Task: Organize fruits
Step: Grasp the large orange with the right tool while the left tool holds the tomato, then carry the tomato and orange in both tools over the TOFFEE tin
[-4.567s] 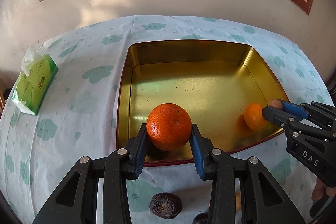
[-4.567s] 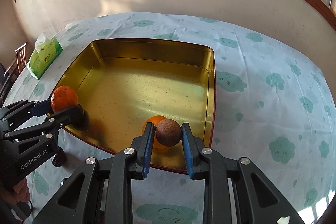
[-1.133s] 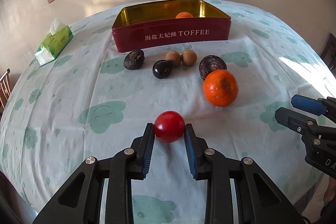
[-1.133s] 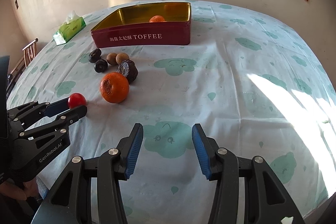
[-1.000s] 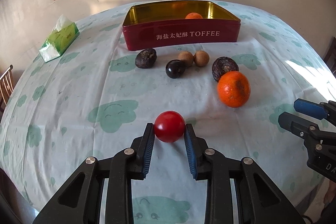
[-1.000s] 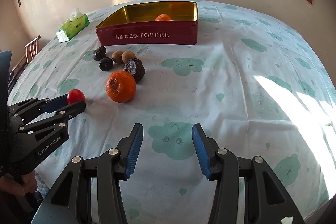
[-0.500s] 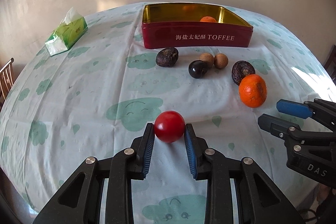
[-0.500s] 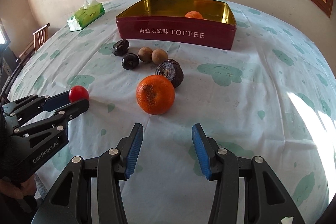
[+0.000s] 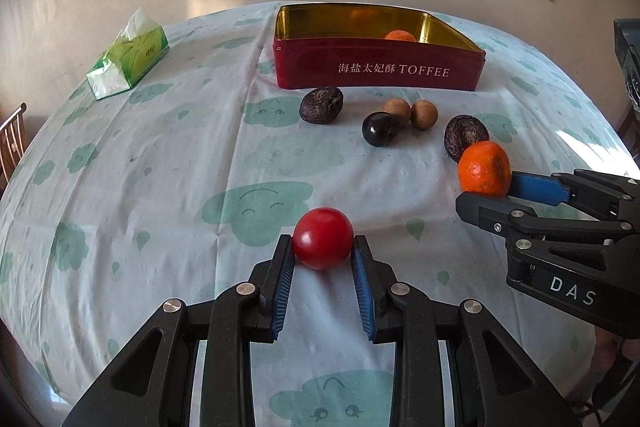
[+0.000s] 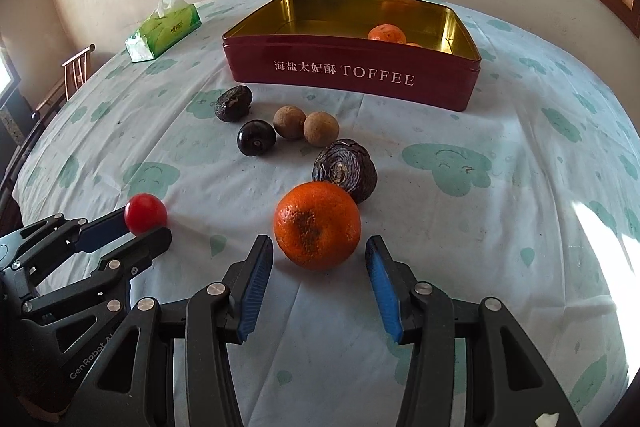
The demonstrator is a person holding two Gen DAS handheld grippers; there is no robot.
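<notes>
My left gripper point(image 9: 323, 247) is shut on a small red tomato point(image 9: 322, 238), also seen in the right wrist view point(image 10: 145, 213), low over the tablecloth. My right gripper point(image 10: 318, 253) is open, its fingers either side of an orange point(image 10: 317, 225) on the cloth, apart from it. The orange also shows in the left wrist view point(image 9: 484, 168). A red TOFFEE tin point(image 10: 352, 71) with a gold inside stands at the far side and holds an orange point(image 10: 386, 33). Two dark wrinkled fruits point(image 10: 345, 169), point(image 10: 233, 103), a dark round fruit point(image 10: 256, 137) and two brown longans point(image 10: 321, 129) lie before the tin.
A green tissue pack point(image 10: 164, 30) lies at the far left of the round table. A wooden chair point(image 10: 74, 67) stands beyond the table's left edge. The wall and window frame are behind the tin. Sunlight falls on the cloth at the right.
Both grippers moved forward toward the fruits. My right gripper, still open, has come up around the orange. My left gripper still holds the tomato.
</notes>
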